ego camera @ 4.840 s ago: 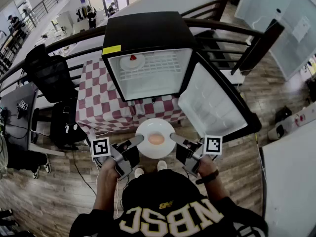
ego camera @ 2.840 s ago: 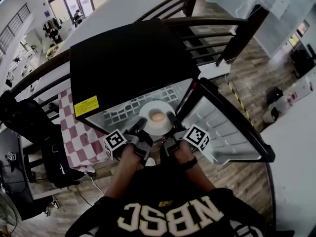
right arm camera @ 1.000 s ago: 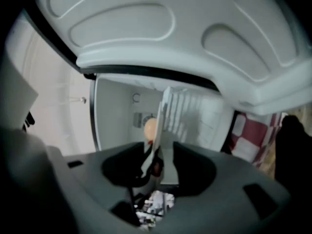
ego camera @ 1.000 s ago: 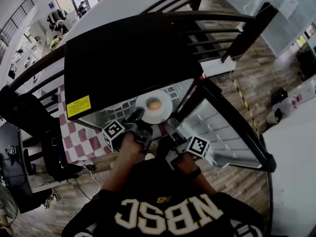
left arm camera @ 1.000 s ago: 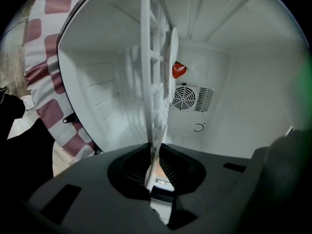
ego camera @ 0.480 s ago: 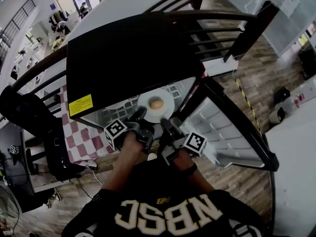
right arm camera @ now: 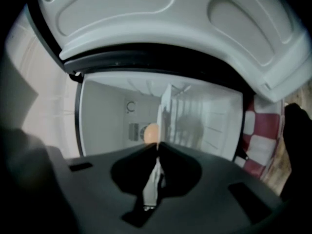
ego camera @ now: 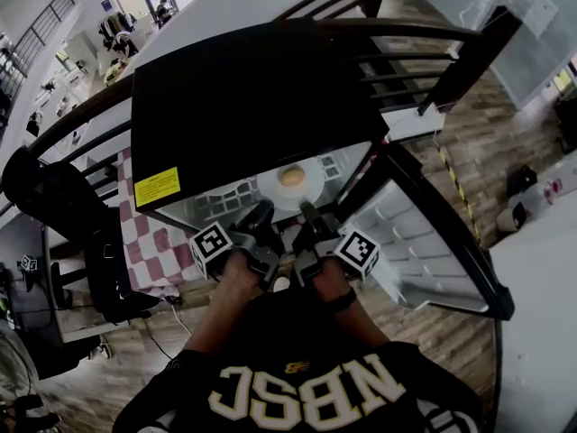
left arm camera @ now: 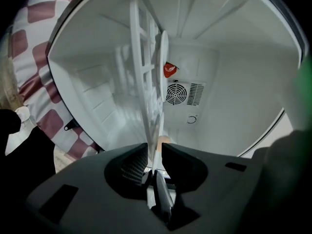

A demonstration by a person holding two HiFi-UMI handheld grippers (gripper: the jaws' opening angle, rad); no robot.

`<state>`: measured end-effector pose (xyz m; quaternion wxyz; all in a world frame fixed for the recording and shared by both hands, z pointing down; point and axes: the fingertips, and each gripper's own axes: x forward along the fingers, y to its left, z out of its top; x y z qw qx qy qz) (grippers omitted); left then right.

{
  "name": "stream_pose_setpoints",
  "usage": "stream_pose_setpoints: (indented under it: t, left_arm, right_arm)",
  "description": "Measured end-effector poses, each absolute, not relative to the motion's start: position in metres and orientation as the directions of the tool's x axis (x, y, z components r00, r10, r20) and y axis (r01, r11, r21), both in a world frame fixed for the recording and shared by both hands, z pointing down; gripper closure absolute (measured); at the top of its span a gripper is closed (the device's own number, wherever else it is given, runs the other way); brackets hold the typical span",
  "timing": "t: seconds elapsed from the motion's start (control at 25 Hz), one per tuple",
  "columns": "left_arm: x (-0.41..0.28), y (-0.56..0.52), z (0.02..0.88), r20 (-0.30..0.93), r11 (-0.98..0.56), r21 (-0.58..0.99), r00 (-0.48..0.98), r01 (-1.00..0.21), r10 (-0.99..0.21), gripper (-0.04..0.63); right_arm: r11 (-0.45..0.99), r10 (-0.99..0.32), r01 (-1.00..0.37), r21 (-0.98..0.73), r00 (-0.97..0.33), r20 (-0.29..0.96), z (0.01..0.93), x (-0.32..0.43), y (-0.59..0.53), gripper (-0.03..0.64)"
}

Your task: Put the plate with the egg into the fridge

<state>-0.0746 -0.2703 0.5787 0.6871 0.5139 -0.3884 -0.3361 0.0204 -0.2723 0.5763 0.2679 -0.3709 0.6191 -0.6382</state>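
Note:
In the head view the white plate [ego camera: 308,190] with the brown egg [ego camera: 291,176] sits level at the mouth of the open black fridge [ego camera: 243,88], just over its wire shelf [ego camera: 221,204]. My left gripper [ego camera: 264,208] is shut on the plate's near-left rim. My right gripper [ego camera: 306,209] is at the near-right rim; its jaws are closing with the rim between them. In the left gripper view the plate [left arm camera: 157,126] runs edge-on out of the gripper [left arm camera: 152,152], with the egg [left arm camera: 165,140] beyond. The right gripper view shows the gripper [right arm camera: 157,147] pinching the plate [right arm camera: 161,115] beside the egg [right arm camera: 151,132].
The fridge door [ego camera: 424,242] hangs open to the right, close to my right hand. Deep in the fridge, something red [left arm camera: 168,70] shows beyond the wire shelf, near the fan grille [left arm camera: 175,94]. A checkered cloth [ego camera: 135,233] covers the stand below. A black chair [ego camera: 63,206] stands at the left.
My right gripper, off the plate a second ago, has come up to its right rim and closed on it. The plate has gone a little deeper into the fridge.

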Motion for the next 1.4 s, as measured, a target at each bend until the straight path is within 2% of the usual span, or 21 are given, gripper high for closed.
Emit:
stream_pose_setpoints:
  t: [0.28, 0.68, 0.88, 0.92, 1.0, 1.08, 1.16, 1.24, 1.4]
  left_arm:
    - [-0.054, -0.229, 0.543, 0.127, 0.168, 0.986, 0.635, 0.004, -0.762, 0.503]
    - [-0.073, -0.211, 0.532, 0.090, 0.115, 0.993, 0.608, 0.001, -0.789, 0.503]
    - [-0.080, -0.208, 0.531, 0.080, 0.101, 0.995, 0.593, 0.003, -0.801, 0.503]
    - [-0.082, -0.208, 0.530, 0.077, 0.094, 0.996, 0.591, -0.001, -0.803, 0.503]
    - [-0.086, -0.207, 0.527, 0.074, 0.077, 0.997, 0.587, -0.020, -0.806, 0.503]
    - [-0.090, -0.207, 0.525, 0.074, 0.057, 0.997, 0.582, -0.048, -0.810, 0.503]
    - [-0.095, -0.206, 0.521, 0.068, 0.029, 0.997, 0.578, -0.077, -0.813, 0.503]
    - [-0.099, -0.206, 0.518, 0.062, -0.004, 0.993, 0.571, -0.114, -0.819, 0.503]
    - [-0.118, -0.203, 0.505, 0.075, -0.099, 0.945, 0.502, -0.312, -0.861, 0.503]
  right_arm:
    - [-0.078, -0.815, -0.150, -0.986, -0.560, 0.150, 0.578, 0.012, -0.301, 0.583]
    - [-0.119, -0.820, -0.235, -0.965, -0.525, 0.229, 0.579, 0.004, -0.321, 0.581]
    - [-0.035, -0.798, -0.307, -0.951, -0.564, 0.212, 0.571, -0.001, -0.323, 0.578]
    - [-0.003, -0.789, -0.328, -0.945, -0.580, 0.204, 0.568, -0.004, -0.322, 0.561]
    - [0.060, -0.759, -0.390, -0.919, -0.616, 0.212, 0.563, -0.008, -0.317, 0.465]
    - [0.100, -0.715, -0.504, -0.858, -0.636, 0.290, 0.567, -0.011, -0.308, 0.394]
    - [0.120, -0.695, -0.597, -0.793, -0.621, 0.362, 0.574, -0.007, -0.298, 0.377]
    - [0.149, -0.704, -0.640, -0.754, -0.604, 0.374, 0.572, 0.000, -0.286, 0.377]
    - [0.334, -0.783, -0.733, -0.593, -0.566, 0.259, 0.528, 0.014, -0.265, 0.379]
